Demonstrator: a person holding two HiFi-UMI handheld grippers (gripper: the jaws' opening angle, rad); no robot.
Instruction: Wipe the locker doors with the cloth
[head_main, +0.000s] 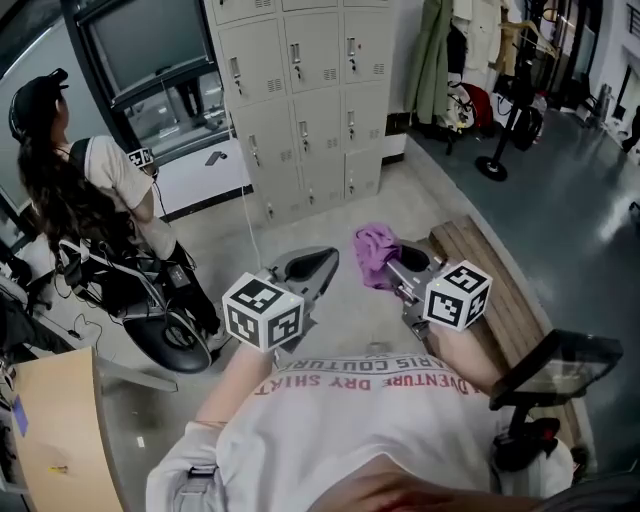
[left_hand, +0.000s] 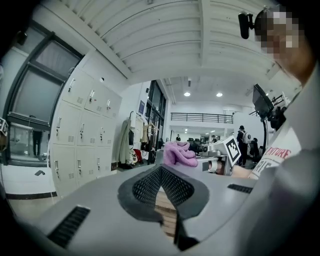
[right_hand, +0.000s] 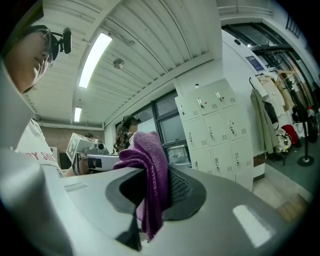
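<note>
Head view: the crumpled purple fabric cloth (head_main: 376, 255) is bunched at the tip of the right gripper (head_main: 393, 266). It is held in the air above the floor, just beside the near end of the slatted wooden bench (head_main: 505, 300). It is well apart from the bank of pale grey metal lockers (head_main: 300, 100) standing against the far wall. The left gripper (head_main: 328, 258) hangs beside it with nothing in it.

Left gripper view: its two jaws meet at their tips with nothing between them. Only the bench slats show through the gap lower down. The cloth sits off to the right, on the other tool.

Right gripper view: the jaws are clamped on a fold of the cloth, which rises above the pads and trails down below them.

The cloth looks light, limp and a little fluffy. It will likely drape and fold rather than hold a shape, and is unlikely to slip from the ribbed pads. Pinched by one fold as it is, only a loose tuft faces forward. A grip nearer the middle, with more fabric spread ahead of the tips, would probably press flatter against a door. The locker handles could snag it.
</note>
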